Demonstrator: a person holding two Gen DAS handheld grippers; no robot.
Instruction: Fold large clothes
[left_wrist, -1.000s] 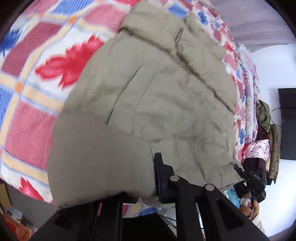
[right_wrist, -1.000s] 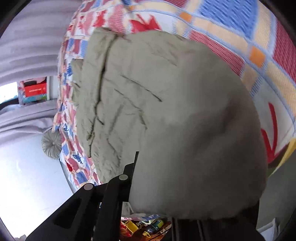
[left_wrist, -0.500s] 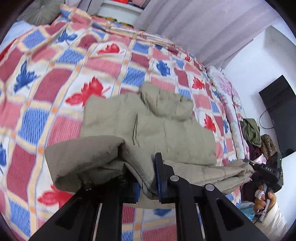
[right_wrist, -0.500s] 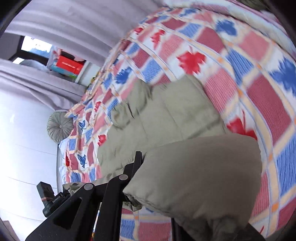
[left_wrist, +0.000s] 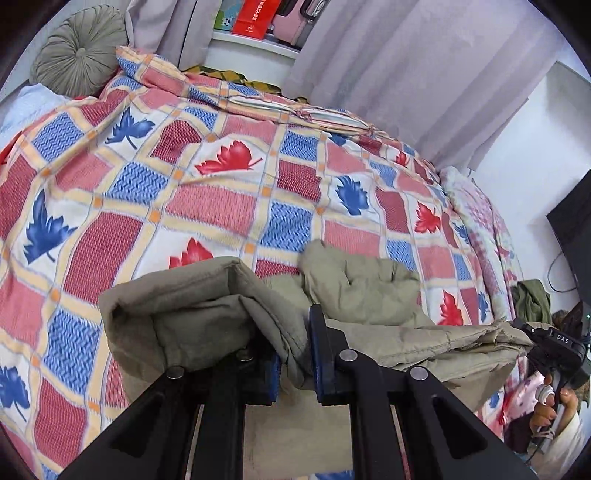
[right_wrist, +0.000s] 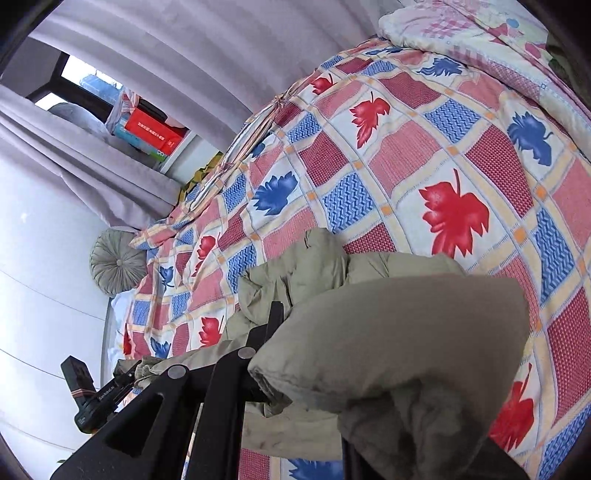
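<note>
Black-framed, blue-padded, the left tongs (left_wrist: 295, 354) were pressed nearly together on a thick fold of the olive padded jacket (left_wrist: 362, 280), the cloth bunched between the two pads and spilling over the left one. The right tongs (right_wrist: 295, 354) were also clamped close; their own view was poor, since the jacket draped over one finger and hid the tips, but the fabric hung from them, so they were probably pinching the opposite part of the same edge. In the left view the right tongs (left_wrist: 546, 343) showed at the far right, with a hand (left_wrist: 550, 402) on the handle, and the jacket's edge ran taut between the two grips.

Beyond the tongs, the rest of the jacket trailed onto the near part of the bed, its crumpled end resting on the checked maple-leaf bedspread (left_wrist: 229, 206). Farther off lay a round pleated cushion (left_wrist: 79, 48) at the head of the bed and grey curtains (left_wrist: 399, 66) behind.

Judging by its puff and droop, the jacket would handle as soft, bulky and fairly light, somewhat slick on its shell. It sagged wherever it was unsupported, so hold was best taken at seamed edges or corners, with both layers pinched deep.
</note>
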